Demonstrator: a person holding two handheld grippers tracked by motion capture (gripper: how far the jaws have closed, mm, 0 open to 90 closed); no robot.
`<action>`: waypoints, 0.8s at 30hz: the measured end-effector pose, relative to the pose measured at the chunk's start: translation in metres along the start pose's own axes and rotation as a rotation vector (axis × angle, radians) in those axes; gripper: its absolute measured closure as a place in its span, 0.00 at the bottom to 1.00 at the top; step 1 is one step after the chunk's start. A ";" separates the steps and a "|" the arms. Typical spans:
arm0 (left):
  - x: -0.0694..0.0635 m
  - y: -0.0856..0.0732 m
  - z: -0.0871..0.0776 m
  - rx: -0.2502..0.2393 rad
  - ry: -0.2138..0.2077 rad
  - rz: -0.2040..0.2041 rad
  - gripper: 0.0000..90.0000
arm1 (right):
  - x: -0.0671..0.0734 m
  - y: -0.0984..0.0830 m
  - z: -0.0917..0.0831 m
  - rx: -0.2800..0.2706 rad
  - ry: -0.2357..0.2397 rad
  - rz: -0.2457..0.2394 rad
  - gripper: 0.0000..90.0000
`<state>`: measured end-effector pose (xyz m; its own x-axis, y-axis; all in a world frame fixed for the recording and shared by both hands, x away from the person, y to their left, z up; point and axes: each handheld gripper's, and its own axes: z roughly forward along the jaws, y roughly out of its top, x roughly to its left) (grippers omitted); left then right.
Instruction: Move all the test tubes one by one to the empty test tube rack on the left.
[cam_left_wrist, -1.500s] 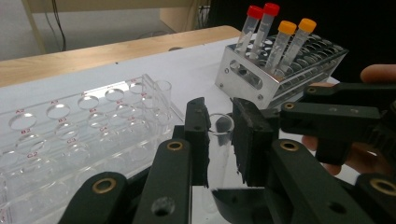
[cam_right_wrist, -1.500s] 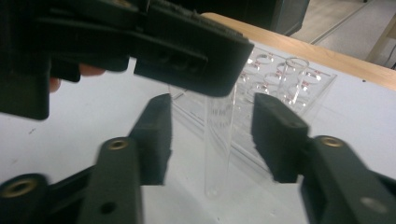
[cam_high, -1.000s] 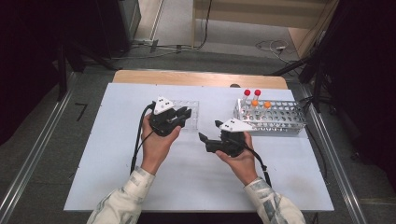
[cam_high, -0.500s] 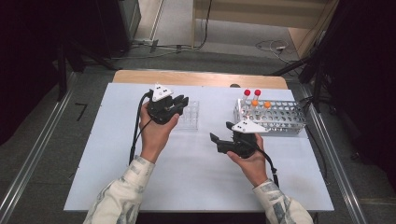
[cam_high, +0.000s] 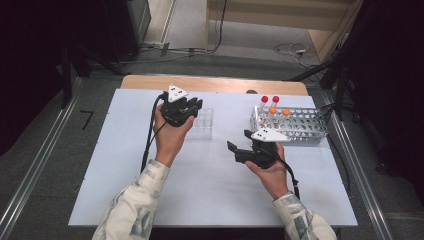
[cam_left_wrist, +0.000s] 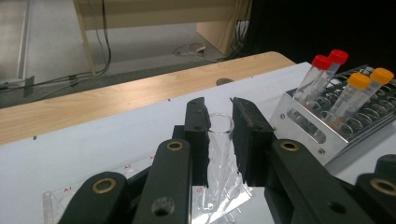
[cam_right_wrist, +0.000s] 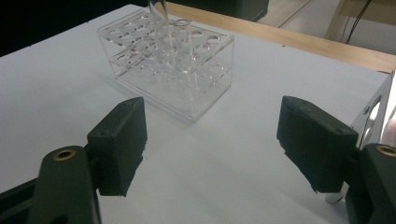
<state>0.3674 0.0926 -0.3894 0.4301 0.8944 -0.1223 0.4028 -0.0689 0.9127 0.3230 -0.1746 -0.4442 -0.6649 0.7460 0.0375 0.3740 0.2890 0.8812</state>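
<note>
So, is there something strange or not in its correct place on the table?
Nothing stands out. The left gripper holds a clear glass tube above the clear rack; the four capped tubes lean in the metal rack, unspilled.

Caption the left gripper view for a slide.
Left hand-held gripper shut on a clear glass tube above the clear rack.

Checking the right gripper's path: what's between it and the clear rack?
Bare white table only. In the right gripper view, the open right gripper faces the clear rack across an empty stretch.
</note>
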 end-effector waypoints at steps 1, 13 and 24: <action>0.000 0.000 0.001 0.004 0.004 0.007 0.86 | 0.000 0.000 0.000 0.001 0.000 0.001 0.25; -0.010 -0.019 0.015 0.062 0.040 0.086 0.86 | -0.002 0.000 -0.001 -0.003 -0.004 0.004 0.25; -0.009 -0.032 0.022 0.099 0.035 0.063 0.83 | -0.001 -0.001 0.000 -0.001 -0.003 0.005 0.25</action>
<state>0.3686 0.0775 -0.4264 0.4295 0.9017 -0.0503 0.4543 -0.1676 0.8750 0.3236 -0.1757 -0.4449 -0.6608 0.7494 0.0407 0.3772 0.2848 0.8813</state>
